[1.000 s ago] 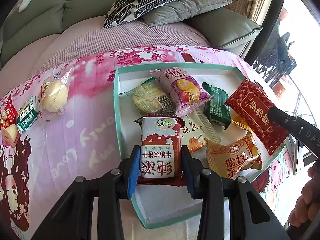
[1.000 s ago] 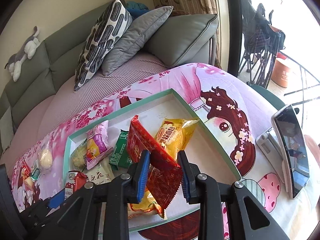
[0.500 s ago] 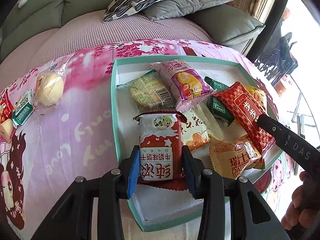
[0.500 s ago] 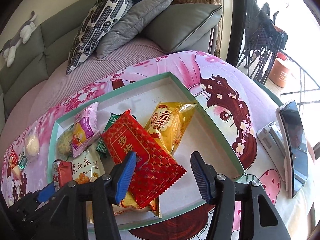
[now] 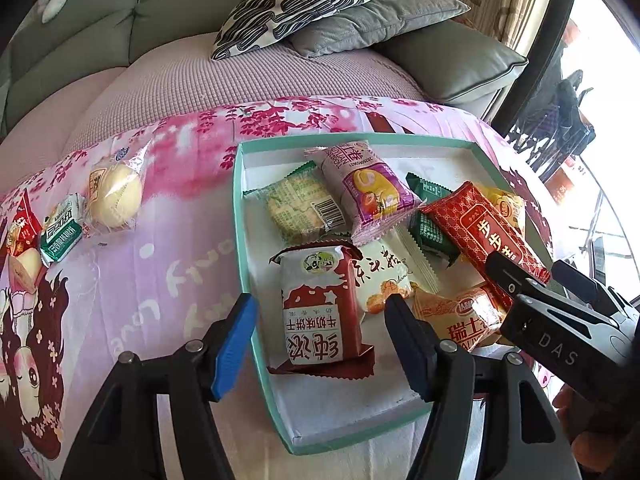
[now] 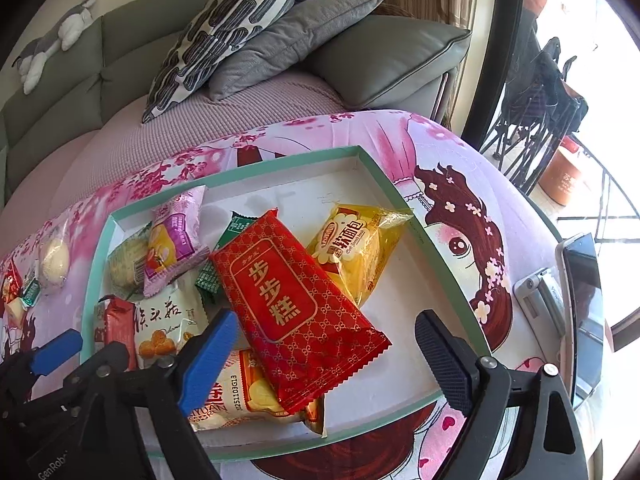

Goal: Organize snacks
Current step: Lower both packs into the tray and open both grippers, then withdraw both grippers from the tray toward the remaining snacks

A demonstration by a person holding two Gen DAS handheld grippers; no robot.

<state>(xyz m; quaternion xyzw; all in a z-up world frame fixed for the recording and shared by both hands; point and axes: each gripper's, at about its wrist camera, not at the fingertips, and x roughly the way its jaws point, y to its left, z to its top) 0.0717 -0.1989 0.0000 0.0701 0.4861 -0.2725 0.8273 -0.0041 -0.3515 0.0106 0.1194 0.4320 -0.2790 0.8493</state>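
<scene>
now both open: left gripper (image 5: 318, 330) w/ milk biscuit pack (image 5: 318, 304) between fingers, right gripper (image 6: 324, 350) over red pack (image 6: 296, 304).

Left gripper (image 5: 320, 332) sits low in the centre of its own view, jaws spread wide, gripping nothing; right gripper (image 6: 324, 344) likewise gapes open at the bottom of its view, fingers parted and empty
</scene>
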